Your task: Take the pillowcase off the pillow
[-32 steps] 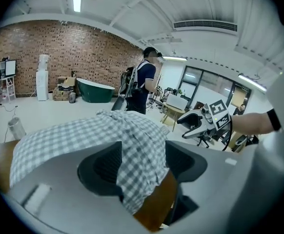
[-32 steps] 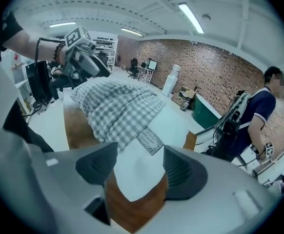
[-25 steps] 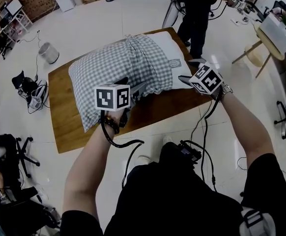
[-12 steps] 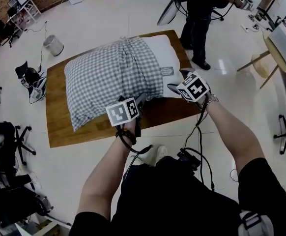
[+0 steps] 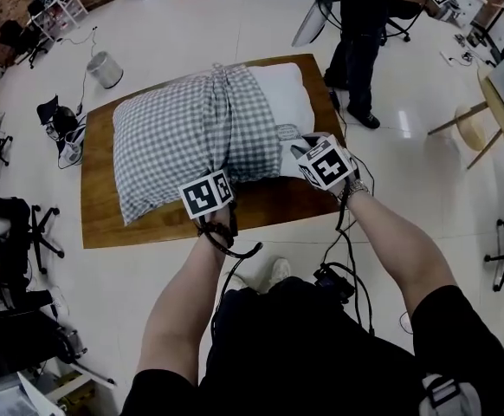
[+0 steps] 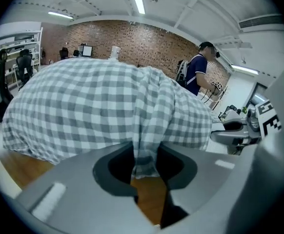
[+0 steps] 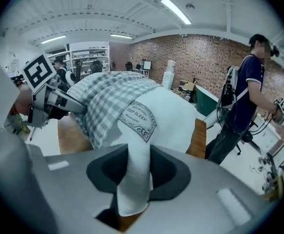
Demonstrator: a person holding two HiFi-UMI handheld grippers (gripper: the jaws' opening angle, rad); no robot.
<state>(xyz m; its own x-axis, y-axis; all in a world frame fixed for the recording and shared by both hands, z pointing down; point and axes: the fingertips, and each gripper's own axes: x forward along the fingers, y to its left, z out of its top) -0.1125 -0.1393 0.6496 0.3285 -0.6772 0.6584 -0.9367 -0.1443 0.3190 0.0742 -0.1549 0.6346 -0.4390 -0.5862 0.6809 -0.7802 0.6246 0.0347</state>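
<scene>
A white pillow (image 5: pixel 284 102) lies on a wooden board (image 5: pixel 148 225), most of it inside a grey checked pillowcase (image 5: pixel 178 133). The case's open hem is bunched across the pillow, and the white right end is bare. My left gripper (image 6: pixel 144 162) sits at the near edge; its jaws have just been closing and now pinch a fold of the checked pillowcase (image 6: pixel 108 106). My right gripper (image 7: pixel 132 182) is at the bare end; its jaws have also just been closing and grip the corner of the white pillow (image 7: pixel 161 116). In the head view the left gripper (image 5: pixel 225 180) and right gripper (image 5: pixel 295 152) are a hand's width apart.
The board lies on a white floor. A person (image 5: pixel 365 33) stands just beyond its far right corner. A round table (image 5: pixel 499 102) is at the right; a bin (image 5: pixel 105 68) and office chairs (image 5: pixel 14 241) are at the left.
Both grippers have dropped to the pillow's near edge. Their jaws went from wide to closed, the left on the checked fabric, the right on the white corner.
</scene>
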